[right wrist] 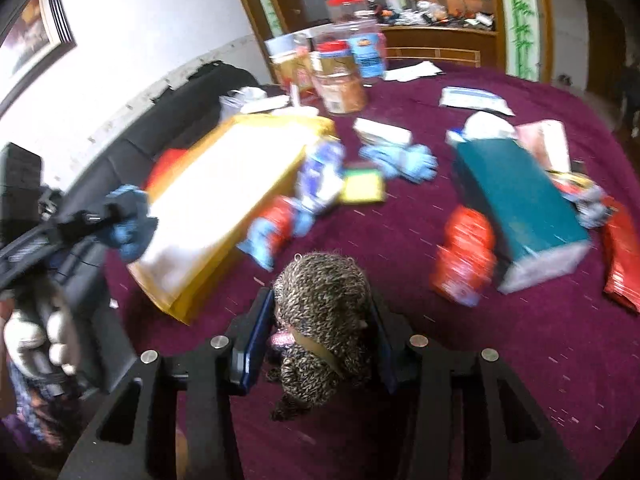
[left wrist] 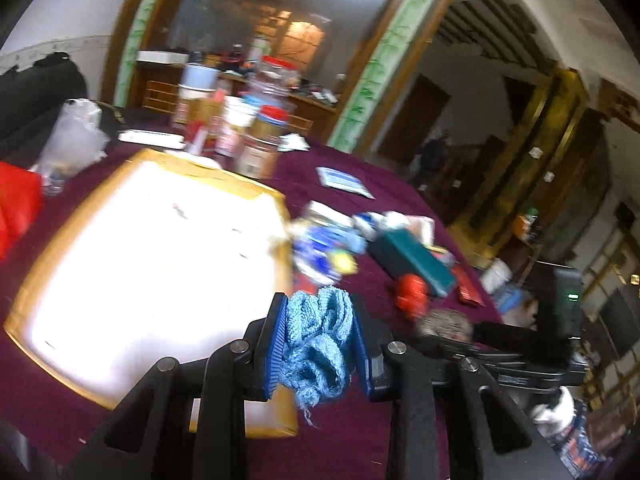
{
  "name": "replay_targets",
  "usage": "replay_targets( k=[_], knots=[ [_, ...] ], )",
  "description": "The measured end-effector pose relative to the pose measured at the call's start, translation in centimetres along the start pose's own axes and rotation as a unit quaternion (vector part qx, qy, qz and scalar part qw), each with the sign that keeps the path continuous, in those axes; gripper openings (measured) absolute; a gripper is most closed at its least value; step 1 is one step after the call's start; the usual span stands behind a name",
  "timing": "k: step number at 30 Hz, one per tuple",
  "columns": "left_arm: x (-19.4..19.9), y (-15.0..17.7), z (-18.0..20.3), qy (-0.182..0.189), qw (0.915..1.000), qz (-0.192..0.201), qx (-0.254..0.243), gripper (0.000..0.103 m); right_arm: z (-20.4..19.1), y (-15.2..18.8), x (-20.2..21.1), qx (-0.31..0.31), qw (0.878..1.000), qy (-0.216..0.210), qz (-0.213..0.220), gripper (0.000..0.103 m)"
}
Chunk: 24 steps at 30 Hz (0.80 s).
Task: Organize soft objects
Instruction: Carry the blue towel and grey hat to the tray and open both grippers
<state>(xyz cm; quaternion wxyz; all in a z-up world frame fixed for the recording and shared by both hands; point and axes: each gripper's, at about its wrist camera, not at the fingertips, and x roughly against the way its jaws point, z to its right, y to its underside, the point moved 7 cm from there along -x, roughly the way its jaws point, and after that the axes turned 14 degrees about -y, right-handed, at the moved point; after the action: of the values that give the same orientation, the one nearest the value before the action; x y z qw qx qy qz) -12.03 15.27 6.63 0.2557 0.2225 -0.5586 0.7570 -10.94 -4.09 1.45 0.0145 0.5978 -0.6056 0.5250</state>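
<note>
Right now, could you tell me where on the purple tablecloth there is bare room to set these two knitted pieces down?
The purple tablecloth is bare in front of the right gripper, below the teal box and red packet. A narrower strip runs between the teal box and yellow sponge. Crowded: around the jars and beside the yellow-rimmed tray.

Chunky blue knit cloth (left wrist: 316, 344), speckled brown wool knit (right wrist: 320, 320), matt maroon velvety tablecloth (right wrist: 520, 340)

the table wears a deep maroon cloth (right wrist: 440, 360). a light blue knit piece (left wrist: 316, 344) sits between blue pads, and a speckled brown-and-cream knit piece (right wrist: 320, 320) is nearest on the right. a teal box (right wrist: 520, 200) lies farther right, beside a yellow-rimmed white tray (left wrist: 152, 248).
</note>
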Motion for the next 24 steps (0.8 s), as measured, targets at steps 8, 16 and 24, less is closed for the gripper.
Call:
replay_targets(
  k=[8,16,24],
  knots=[
    [-6.1,-5.7,-7.1,-0.090,0.9950,-0.040,0.010,0.031,-4.8,-6.4,-8.5,0.000,0.997,-0.056,-0.047,0.045],
    [-13.5,-9.5,-12.9,-0.120,0.9877,-0.070,0.071,0.040,-4.3,-10.1,-17.5,-0.013,0.994,-0.028,-0.107,0.045],
    [-15.2,-10.7,-15.7,-0.119,0.9845,-0.060,0.114,0.073,-2.7,-13.4,-21.4,0.029,0.993,0.055,-0.104,0.045]
  ],
)
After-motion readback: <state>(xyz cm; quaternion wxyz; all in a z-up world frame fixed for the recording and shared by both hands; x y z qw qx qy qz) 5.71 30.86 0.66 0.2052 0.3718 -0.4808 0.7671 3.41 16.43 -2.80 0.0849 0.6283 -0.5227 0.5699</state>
